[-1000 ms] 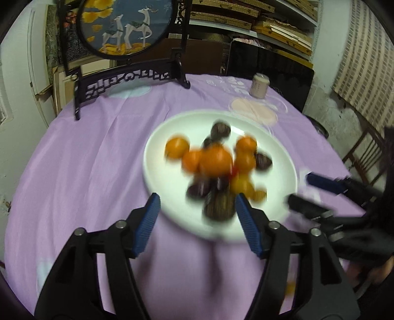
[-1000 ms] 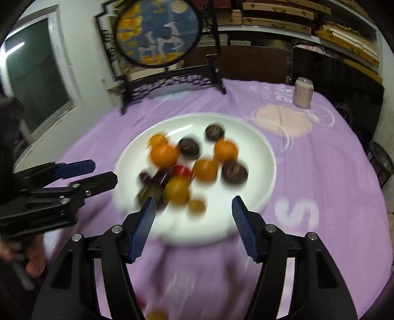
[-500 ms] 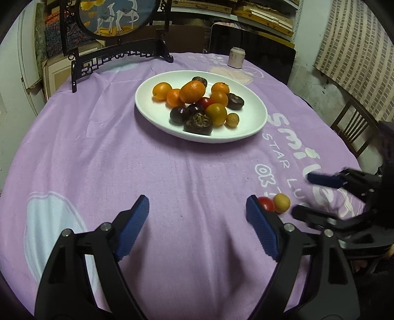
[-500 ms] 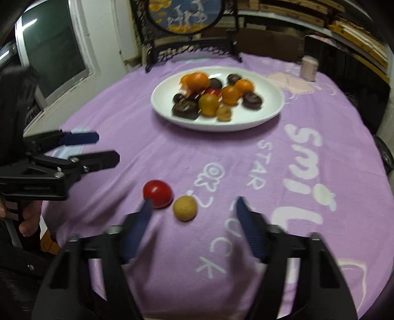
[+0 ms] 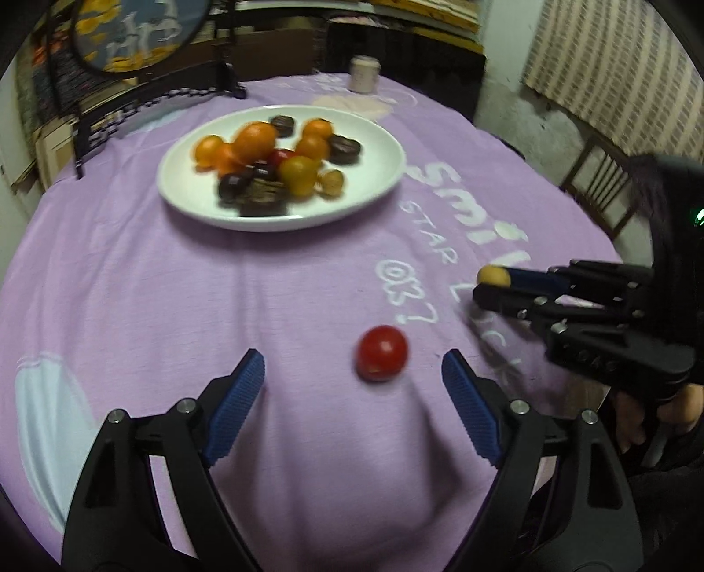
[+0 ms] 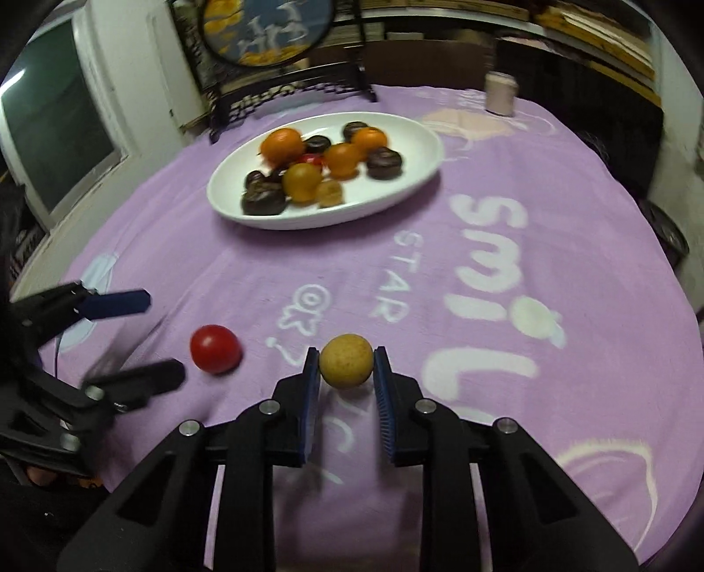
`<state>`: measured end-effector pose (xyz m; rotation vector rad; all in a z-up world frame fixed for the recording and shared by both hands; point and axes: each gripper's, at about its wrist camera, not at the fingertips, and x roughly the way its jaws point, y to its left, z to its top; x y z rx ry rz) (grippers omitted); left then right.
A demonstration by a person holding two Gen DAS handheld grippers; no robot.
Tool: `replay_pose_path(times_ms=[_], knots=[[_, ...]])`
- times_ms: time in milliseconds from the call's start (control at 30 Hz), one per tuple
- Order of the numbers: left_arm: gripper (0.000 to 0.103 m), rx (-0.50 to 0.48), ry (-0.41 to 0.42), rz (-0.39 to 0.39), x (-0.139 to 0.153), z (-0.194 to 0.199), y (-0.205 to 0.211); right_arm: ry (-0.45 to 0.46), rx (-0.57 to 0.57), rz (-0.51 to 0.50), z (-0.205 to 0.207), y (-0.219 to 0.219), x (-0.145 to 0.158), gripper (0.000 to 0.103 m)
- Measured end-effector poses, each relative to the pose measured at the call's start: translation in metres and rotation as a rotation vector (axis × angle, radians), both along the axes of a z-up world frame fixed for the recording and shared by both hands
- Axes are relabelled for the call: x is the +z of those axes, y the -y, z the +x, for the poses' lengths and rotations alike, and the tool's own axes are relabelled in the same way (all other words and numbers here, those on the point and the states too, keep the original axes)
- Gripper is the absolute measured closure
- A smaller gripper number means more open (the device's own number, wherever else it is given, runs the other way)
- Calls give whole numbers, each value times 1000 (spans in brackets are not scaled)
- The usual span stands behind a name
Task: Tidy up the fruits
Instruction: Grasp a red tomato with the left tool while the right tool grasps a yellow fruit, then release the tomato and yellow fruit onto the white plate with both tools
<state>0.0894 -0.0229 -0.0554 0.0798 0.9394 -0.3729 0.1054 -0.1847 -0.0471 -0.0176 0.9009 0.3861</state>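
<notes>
A red tomato (image 5: 381, 353) lies on the purple cloth just ahead of my left gripper (image 5: 352, 367), which is open, its blue pads wide apart and touching nothing. My right gripper (image 6: 346, 352) is shut on a small yellow-brown fruit (image 6: 346, 364), with a pad pressed on each side. The left wrist view shows that fruit (image 5: 493, 276) at the right gripper's tips. A white plate (image 5: 374, 185) farther back holds several oranges and dark fruits and a red one. In the right wrist view the tomato (image 6: 215, 349) sits beside the left gripper (image 6: 163, 335).
A round painted screen on a black stand (image 5: 132, 31) rises behind the plate (image 6: 396, 193), and a small pale jar (image 5: 364, 75) sits at the far edge. A wooden chair (image 5: 607, 176) stands off the table's right side. A hand (image 5: 633, 422) holds the right gripper.
Both grippers pulled back from the plate toward the near part of the table. The right gripper closed on the yellow-brown fruit. The left gripper opened wider and now faces the tomato.
</notes>
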Motion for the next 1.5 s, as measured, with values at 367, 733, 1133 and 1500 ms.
replay_pose_path(times_ms=[367, 733, 1133, 1500], knots=[[73, -7, -30, 82, -24, 17, 29, -15, -9, 81, -8, 22, -2, 78], [74, 8, -35, 25, -17, 11, 12, -21, 8, 73, -7, 13, -1, 78], [74, 72, 12, -3, 11, 35, -25, -17, 79, 40, 20, -19, 14, 78], [73, 230, 85, -19, 76, 195, -44, 68, 95, -32, 152, -75, 61, 78]])
